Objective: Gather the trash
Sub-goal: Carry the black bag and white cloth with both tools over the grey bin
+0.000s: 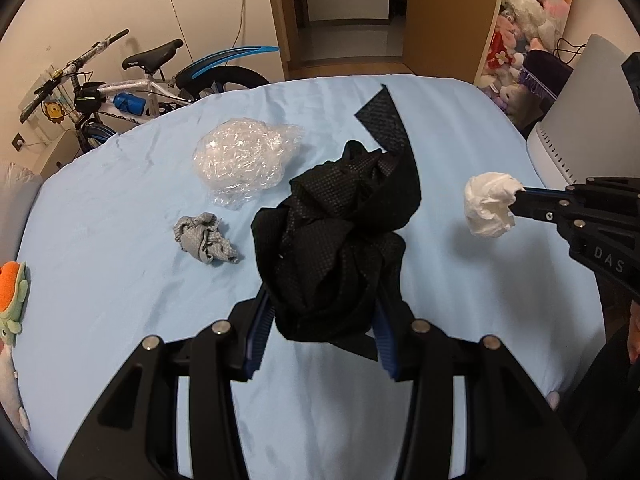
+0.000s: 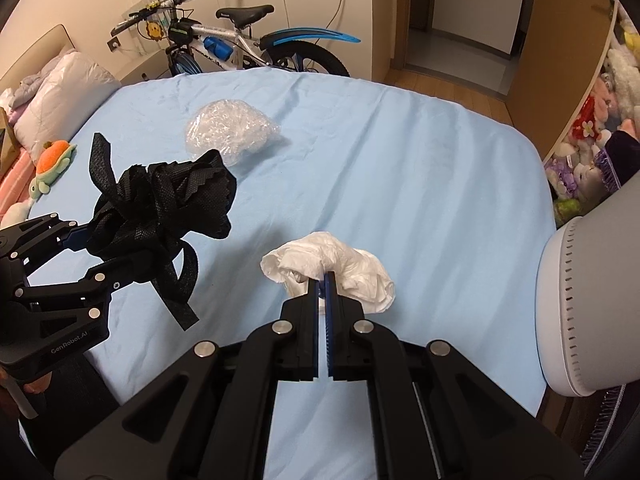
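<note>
My left gripper (image 1: pixel 324 312) is shut on a bundle of black mesh fabric (image 1: pixel 340 236) and holds it above the light blue bed sheet (image 1: pixel 120 312); the bundle (image 2: pixel 168 204) also shows at the left of the right wrist view, with strips hanging down. My right gripper (image 2: pixel 323 280) is shut on a crumpled white tissue (image 2: pixel 332 264), held above the sheet; the tissue (image 1: pixel 490 204) shows at the right of the left wrist view. A crumpled clear plastic wrap (image 1: pixel 244 156) and a small grey crumpled wad (image 1: pixel 204 238) lie on the sheet.
A grey-white bin (image 2: pixel 588 300) stands at the bed's right edge. A bicycle (image 2: pixel 240 44) leans by the far wall. Pillows (image 2: pixel 68 88) and a plush turtle (image 2: pixel 52 164) lie at the bed's left. A shelf of plush toys (image 2: pixel 600 120) stands on the right.
</note>
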`<state>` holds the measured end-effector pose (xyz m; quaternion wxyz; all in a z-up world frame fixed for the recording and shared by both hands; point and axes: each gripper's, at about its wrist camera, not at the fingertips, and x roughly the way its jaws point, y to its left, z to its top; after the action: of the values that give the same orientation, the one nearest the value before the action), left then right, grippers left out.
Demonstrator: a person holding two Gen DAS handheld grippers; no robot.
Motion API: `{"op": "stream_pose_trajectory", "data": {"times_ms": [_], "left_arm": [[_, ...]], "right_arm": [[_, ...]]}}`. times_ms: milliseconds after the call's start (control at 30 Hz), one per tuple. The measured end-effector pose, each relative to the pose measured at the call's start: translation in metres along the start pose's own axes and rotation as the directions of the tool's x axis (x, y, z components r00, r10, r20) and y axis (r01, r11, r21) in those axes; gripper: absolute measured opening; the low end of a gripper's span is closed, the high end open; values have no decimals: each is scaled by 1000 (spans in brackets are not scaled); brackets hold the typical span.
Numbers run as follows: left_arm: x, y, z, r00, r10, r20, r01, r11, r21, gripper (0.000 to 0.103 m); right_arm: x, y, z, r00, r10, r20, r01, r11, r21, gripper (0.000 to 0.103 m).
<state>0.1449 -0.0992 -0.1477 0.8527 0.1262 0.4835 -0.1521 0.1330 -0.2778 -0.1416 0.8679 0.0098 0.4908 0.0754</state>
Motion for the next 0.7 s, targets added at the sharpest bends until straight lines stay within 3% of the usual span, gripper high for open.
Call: {"op": "stream_pose_trajectory", "data": {"times_ms": [400,700], "left_arm": [[-62,-27,-9,998,28,48,-30,998,53,45],[-109,-69,15,992,-39,120,24,992,122,45]], "right_arm": [[-67,-16,-25,997,-19,71,16,999,44,2],[-139,-58,-47,986,-81,147,66,993,102,2]]}}
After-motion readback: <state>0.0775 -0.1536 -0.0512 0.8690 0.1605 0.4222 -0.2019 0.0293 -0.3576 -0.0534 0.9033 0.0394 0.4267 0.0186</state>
